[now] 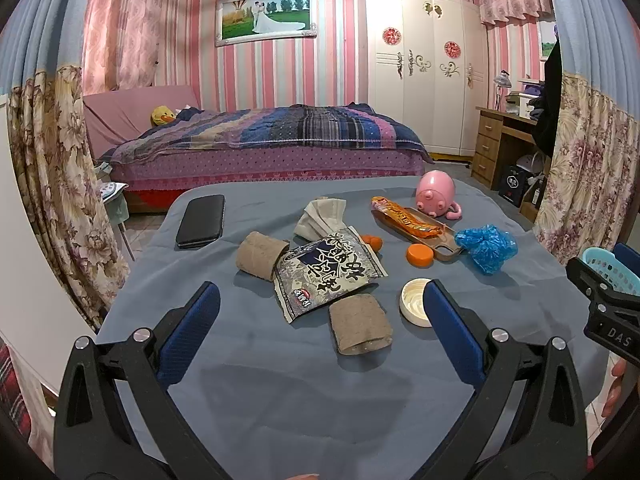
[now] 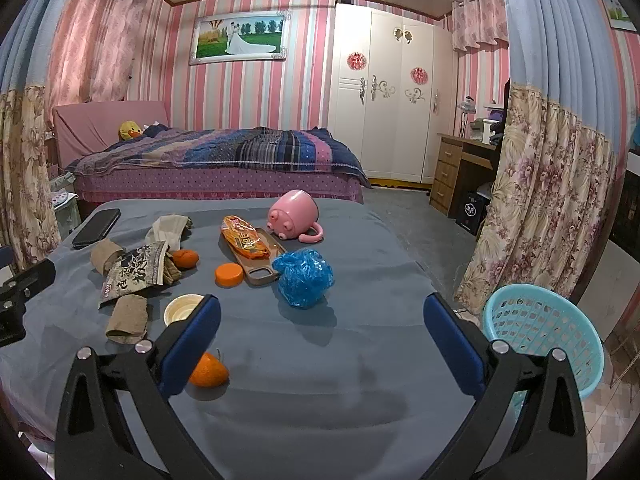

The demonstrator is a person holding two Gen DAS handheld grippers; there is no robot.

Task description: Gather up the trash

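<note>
Trash lies on the blue-clothed table (image 1: 280, 392): a black-and-white snack wrapper (image 1: 326, 270), two cardboard tubes (image 1: 360, 324) (image 1: 260, 254), a crumpled tissue (image 1: 322, 216), an orange snack packet (image 1: 408, 216), a crumpled blue plastic bag (image 1: 486, 246), an orange cap (image 1: 420, 255) and a white lid (image 1: 416, 306). My left gripper (image 1: 322, 308) is open and empty, just above the near tube. My right gripper (image 2: 322, 316) is open and empty, in front of the blue bag (image 2: 304, 276). A turquoise basket (image 2: 544, 334) stands off the table's right edge.
A black phone (image 1: 201, 221), a pink pig mug (image 1: 436, 196), a brown phone case (image 1: 432, 236) under the packet and orange peel (image 2: 208, 372) also lie on the table. A bed (image 1: 260, 140), a wardrobe (image 1: 424, 68), a desk (image 1: 504, 140) and curtains stand beyond.
</note>
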